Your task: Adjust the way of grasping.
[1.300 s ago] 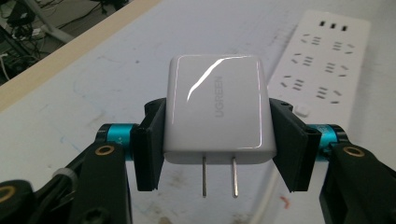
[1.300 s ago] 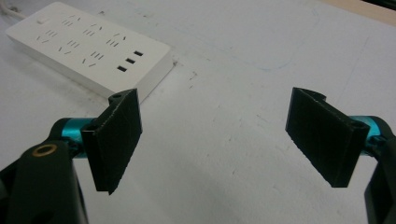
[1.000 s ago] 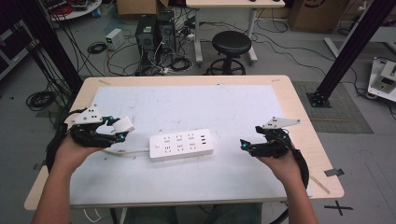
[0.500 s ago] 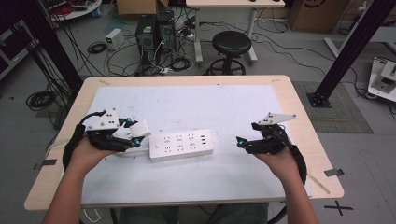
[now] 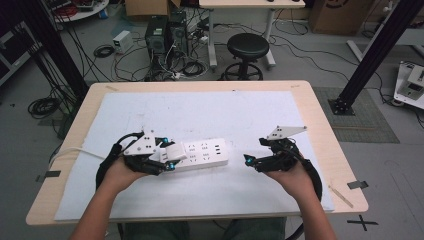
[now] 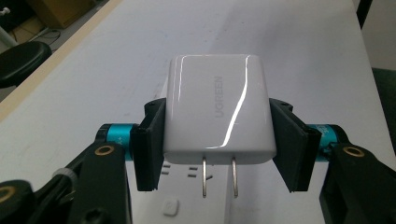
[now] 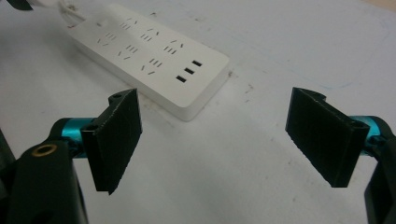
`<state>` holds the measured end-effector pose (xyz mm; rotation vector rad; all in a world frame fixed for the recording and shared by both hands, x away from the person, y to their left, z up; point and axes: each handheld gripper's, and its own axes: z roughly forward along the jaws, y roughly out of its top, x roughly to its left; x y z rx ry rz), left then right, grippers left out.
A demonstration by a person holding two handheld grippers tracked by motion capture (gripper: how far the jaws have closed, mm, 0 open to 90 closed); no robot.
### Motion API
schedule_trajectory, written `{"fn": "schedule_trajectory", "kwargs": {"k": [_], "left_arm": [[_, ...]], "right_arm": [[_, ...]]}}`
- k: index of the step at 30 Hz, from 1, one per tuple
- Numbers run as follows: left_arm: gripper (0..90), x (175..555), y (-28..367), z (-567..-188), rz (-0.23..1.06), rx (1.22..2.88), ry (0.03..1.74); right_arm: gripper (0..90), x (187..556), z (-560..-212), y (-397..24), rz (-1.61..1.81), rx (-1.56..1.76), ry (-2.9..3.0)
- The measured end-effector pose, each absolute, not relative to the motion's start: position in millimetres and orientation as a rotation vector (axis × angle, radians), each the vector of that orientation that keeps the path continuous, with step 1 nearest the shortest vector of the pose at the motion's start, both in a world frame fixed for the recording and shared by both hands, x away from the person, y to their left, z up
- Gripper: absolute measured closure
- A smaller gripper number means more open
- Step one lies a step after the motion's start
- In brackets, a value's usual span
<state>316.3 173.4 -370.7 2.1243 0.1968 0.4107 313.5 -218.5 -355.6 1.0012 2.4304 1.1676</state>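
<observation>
Since a second ago the left gripper (image 5: 167, 161) has been travelling in from the table's left side toward the power strip (image 5: 202, 155), and it is now hanging over the strip's left end, while the right gripper (image 5: 248, 160) has been edging slightly toward the strip's other end. The left gripper is clamping a white charger (image 6: 217, 109) by its two flat sides, one black pad pressing on each; in the left gripper view the charger's two metal prongs (image 6: 219, 176) are pointing down at the strip's sockets just beneath, not yet in them. The right gripper is holding its jaws wide apart with nothing between them, sitting just off the strip's right end, the end with the three small ports. The strip is lying lengthwise across the middle of the white mat (image 5: 215, 112), its white cord (image 5: 75, 151) trailing off past the table's (image 5: 320, 115) left edge.
</observation>
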Motion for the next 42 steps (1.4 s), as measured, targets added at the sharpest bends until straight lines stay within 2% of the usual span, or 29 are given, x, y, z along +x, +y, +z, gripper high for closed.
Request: {"fn": "schedule_trajectory", "kwargs": {"k": [2, 5, 12, 18, 41, 42], "left_arm": [[42.5, 316, 173, -371, 0.411, 2.124, 0.197], [42.5, 307, 156, -377, 0.458, 2.114, 0.106], [42.5, 300, 145, -383, 0.495, 2.091, 0.062], [42.5, 289, 128, -387, 0.562, 2.090, -0.041], [42.5, 272, 102, -390, 0.634, 2.035, -0.127], [42.5, 271, 101, -390, 0.643, 2.031, -0.132]], "right_arm": [[18.9, 312, -357, -214, 1.180, 0.996, 2.445], [18.9, 309, -360, -200, 1.220, 0.975, 2.482], [18.9, 305, -364, -188, 1.252, 0.966, 2.518], [18.9, 299, -367, -171, 1.407, 0.954, 2.586], [19.3, 306, -389, -144, 1.770, 1.068, 2.667], [25.1, 307, -391, -143, 1.803, 1.067, 2.659]]}}
